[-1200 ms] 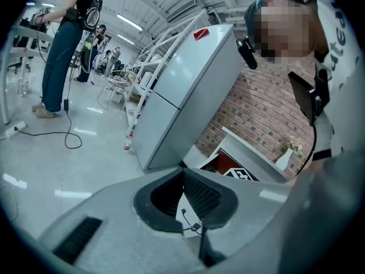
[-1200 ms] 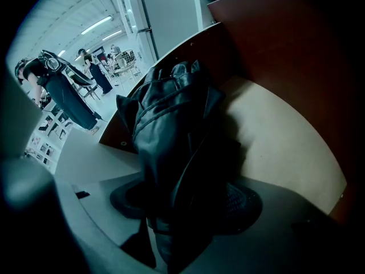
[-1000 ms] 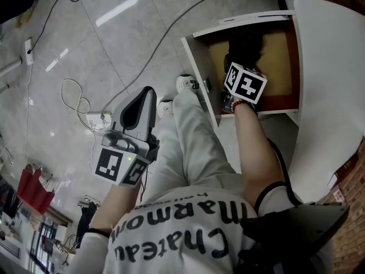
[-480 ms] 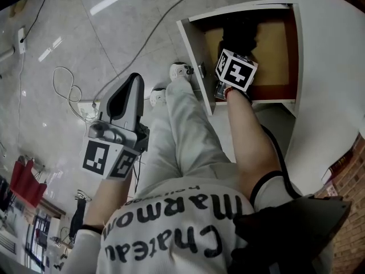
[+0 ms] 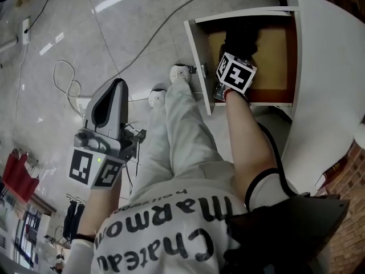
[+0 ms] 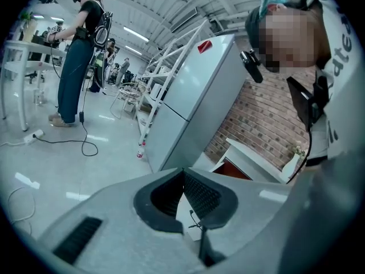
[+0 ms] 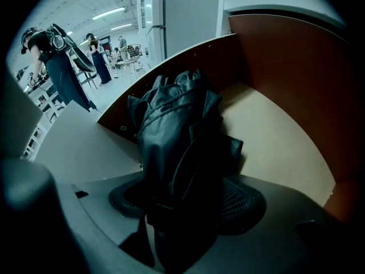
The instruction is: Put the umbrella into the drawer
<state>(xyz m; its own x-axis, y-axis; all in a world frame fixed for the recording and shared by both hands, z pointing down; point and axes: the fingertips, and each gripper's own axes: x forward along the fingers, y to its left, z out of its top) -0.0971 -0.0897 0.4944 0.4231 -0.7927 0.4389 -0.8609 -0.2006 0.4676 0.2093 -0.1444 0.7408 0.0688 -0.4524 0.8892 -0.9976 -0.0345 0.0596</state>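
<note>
A black folded umbrella (image 7: 177, 136) lies inside the open white drawer (image 5: 194, 44), over its tan wooden floor (image 7: 274, 141). My right gripper (image 7: 185, 210) is shut on the umbrella's near end, whose fabric bulges out between the pads. In the head view the right gripper (image 5: 236, 53) reaches into the drawer, and the umbrella (image 5: 242, 39) shows as a dark mass beyond its marker cube. My left gripper (image 5: 117, 85) is held out over the floor, far left of the drawer. It (image 6: 183, 173) is shut, with nothing between its pads.
A white rounded tabletop (image 5: 331, 84) overhangs the drawer's right side. The person's legs and white shoes (image 5: 182, 73) stand right by the drawer front. Cables (image 5: 63, 84) trail over the tiled floor. A standing person (image 6: 80, 50) and a grey fridge (image 6: 194, 96) are far off.
My left gripper has drifted left and a little down in the head view. The right gripper stays in the drawer, still shut on the umbrella.
</note>
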